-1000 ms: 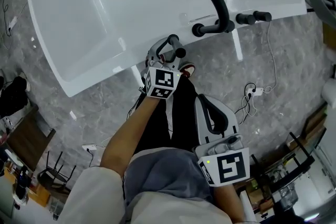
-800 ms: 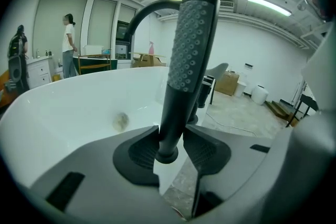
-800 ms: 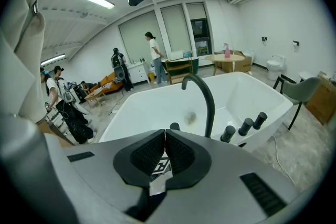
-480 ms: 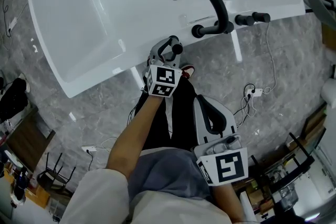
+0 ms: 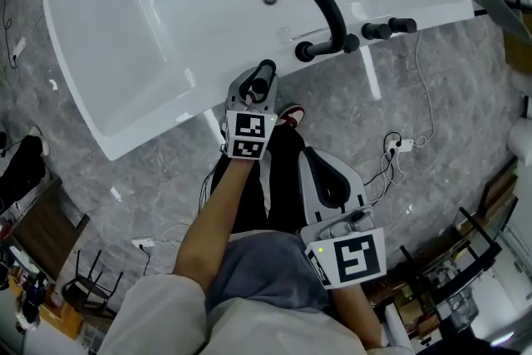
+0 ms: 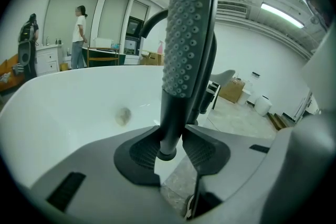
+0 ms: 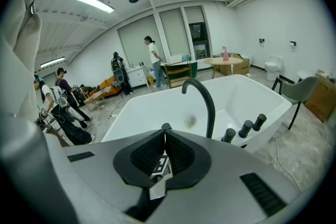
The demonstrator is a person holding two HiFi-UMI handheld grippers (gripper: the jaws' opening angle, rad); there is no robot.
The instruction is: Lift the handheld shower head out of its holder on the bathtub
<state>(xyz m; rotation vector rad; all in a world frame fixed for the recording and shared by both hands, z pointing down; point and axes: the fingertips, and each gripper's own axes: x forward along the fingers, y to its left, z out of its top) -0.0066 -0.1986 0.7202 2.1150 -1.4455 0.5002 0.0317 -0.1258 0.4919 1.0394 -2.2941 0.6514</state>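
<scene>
Left tongs [image 6: 170, 141]: I have them clamped on the black shower head [image 6: 186, 44], low on its handle. The jaws have just been closing in on it.
Pads [image 6: 144, 152]: the ribbed faces press the handle from both sides, at a middling width.
Shower head: it stands nearly upright in my grip, its studded spray face turned toward my camera. The round butt end of the handle shows just below the pads.
Place: from the head view it is at the near rim of the white bathtub [image 5: 125, 29], left of the spout base.
Holder: my tongs cover it, so I cannot tell whether the handle is still seated.
Right tongs [image 7: 164, 139]: the jaws are together with nothing between them, held back close to my body, well apart from the tub.
Spout [image 7: 207, 99]: black, arching over the basin.
Knobs [image 7: 245, 128]: three black ones in a row on the rim beside the spout.
</scene>
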